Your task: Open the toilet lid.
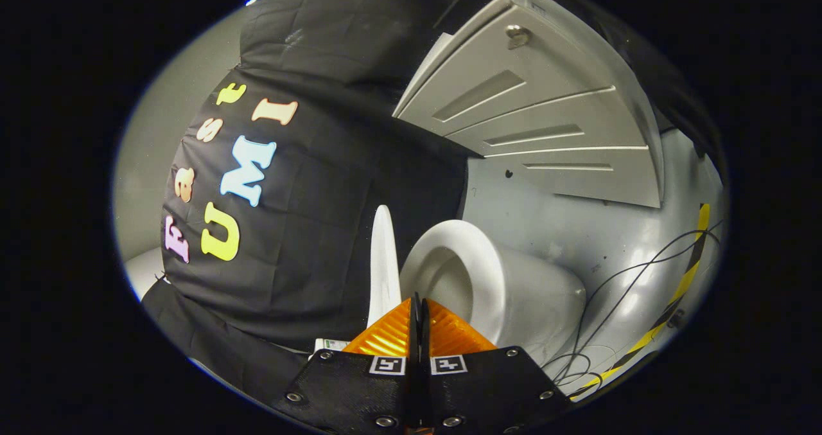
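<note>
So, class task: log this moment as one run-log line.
lid: raised, apart from seat | seat: down on toilet bowl | gripper: fingers shut, empty, before lid

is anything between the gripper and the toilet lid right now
Nothing visible stands between them. The gripper has its fingers closed together with nothing held, and the raised toilet lid stands edge-on just ahead of them, slightly to one side, apart from the toilet bowl rim.

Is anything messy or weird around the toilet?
Loose black cables trail in tangled loops over the floor beside the toilet. The lid stands raised off the seat, just beyond the gripper, whose fingers are pressed together on nothing.
</note>
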